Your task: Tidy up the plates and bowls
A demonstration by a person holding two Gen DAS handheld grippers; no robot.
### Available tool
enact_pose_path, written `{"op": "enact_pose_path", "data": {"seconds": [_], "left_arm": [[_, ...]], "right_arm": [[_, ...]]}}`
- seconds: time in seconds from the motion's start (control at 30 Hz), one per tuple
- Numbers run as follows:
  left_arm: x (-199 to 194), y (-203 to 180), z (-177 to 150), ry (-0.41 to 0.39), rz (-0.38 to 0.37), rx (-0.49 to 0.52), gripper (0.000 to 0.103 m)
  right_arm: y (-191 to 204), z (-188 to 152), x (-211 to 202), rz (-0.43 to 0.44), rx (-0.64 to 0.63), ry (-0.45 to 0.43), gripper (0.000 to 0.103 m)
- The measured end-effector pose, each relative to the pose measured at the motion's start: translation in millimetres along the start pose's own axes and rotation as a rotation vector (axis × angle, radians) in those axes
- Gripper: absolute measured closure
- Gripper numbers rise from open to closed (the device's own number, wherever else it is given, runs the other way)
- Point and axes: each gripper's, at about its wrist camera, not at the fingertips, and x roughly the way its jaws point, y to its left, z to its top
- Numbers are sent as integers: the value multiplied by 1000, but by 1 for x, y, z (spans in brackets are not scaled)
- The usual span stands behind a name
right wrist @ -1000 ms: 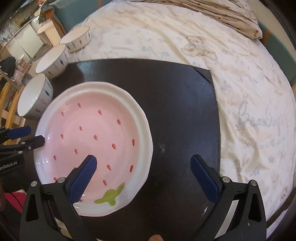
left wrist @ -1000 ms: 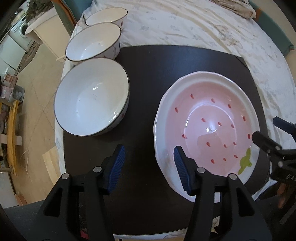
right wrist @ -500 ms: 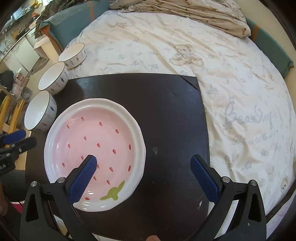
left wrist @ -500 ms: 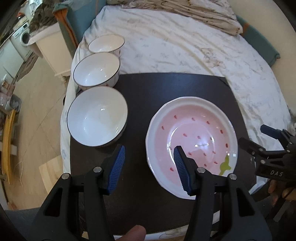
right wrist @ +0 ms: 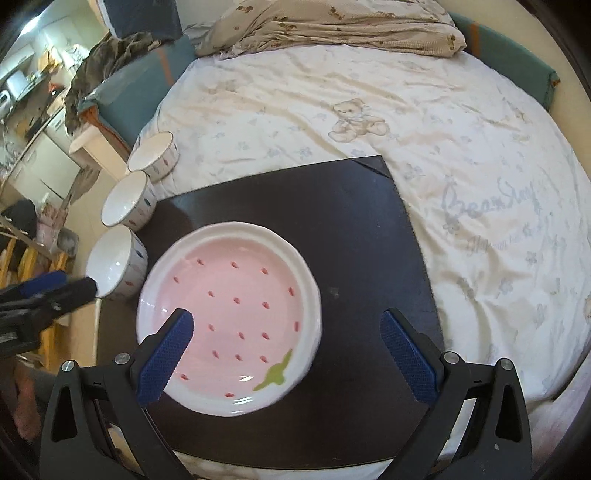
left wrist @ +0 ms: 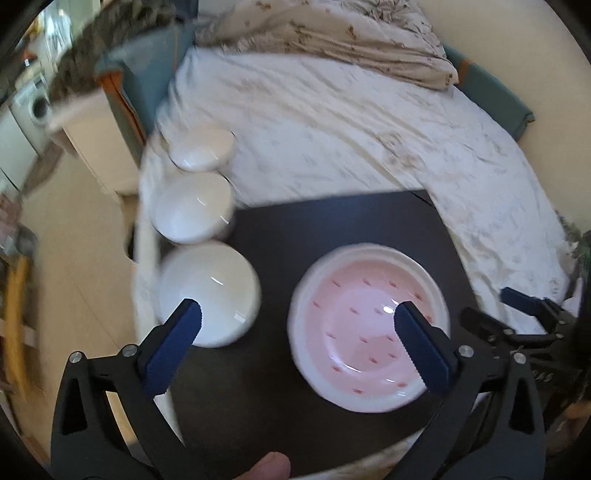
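A pink strawberry-pattern plate (left wrist: pixel 369 325) (right wrist: pixel 229 314) lies on a black board (left wrist: pixel 314 229) (right wrist: pixel 351 240) on the bed. Three white bowls stand in a row at the board's left: large (left wrist: pixel 218 291) (right wrist: pixel 114 262), medium (left wrist: pixel 192 212) (right wrist: pixel 127 201), small (left wrist: pixel 203 149) (right wrist: pixel 153 155). My left gripper (left wrist: pixel 297 315) is open wide and empty, high above the gap between large bowl and plate. My right gripper (right wrist: pixel 286 321) is open and empty, above the plate's right part. Each gripper shows at the edge of the other's view.
The board lies on a white bedsheet (right wrist: pixel 461 166) with a bear print. A crumpled beige blanket (right wrist: pixel 332 26) is at the head of the bed. A white cabinet (left wrist: pixel 99 140) and floor are to the left of the bed.
Both grippers have risen away from the board, so plate and bowls look smaller. My left gripper has opened from a narrow gap to wide. The left view is motion-blurred.
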Motion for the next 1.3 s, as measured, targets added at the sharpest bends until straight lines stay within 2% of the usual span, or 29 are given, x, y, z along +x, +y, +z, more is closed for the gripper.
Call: {"op": "enact_pose_path", "data": {"seconds": [0.17,0.33,0.47,0.73,0.8,0.83,0.9,1.03,1.17,1.3], "left_arm": [[-4,42,18,12,31,-53,0],[5,84,30,41,71,-101,0],[22,107,32,81,51,-147,0],[66,146,22,218,-1,-262,3],[77,156,20,252,-17,-302,18],[82,160,19,270,-33,-324,22],[90,165,17,296,-59,-356,34],[104,165,13,341,-90,-368,48],[116,159,8,399,-105,-336,57],[127,155,0,458,-99,-324,76]], "right_arm": [[17,21,-6,-3,2,-24,0],[52,45,-8,66,-103,-31,0],[80,66,12,103,-170,36,1],[118,76,81,224,-219,218,37],[123,76,100,275,-184,283,47],[125,76,110,300,-155,315,52],[130,77,125,327,-128,352,56],[142,79,152,371,-92,405,70],[154,80,166,385,-104,430,76],[160,74,180,372,-83,455,80]]}}
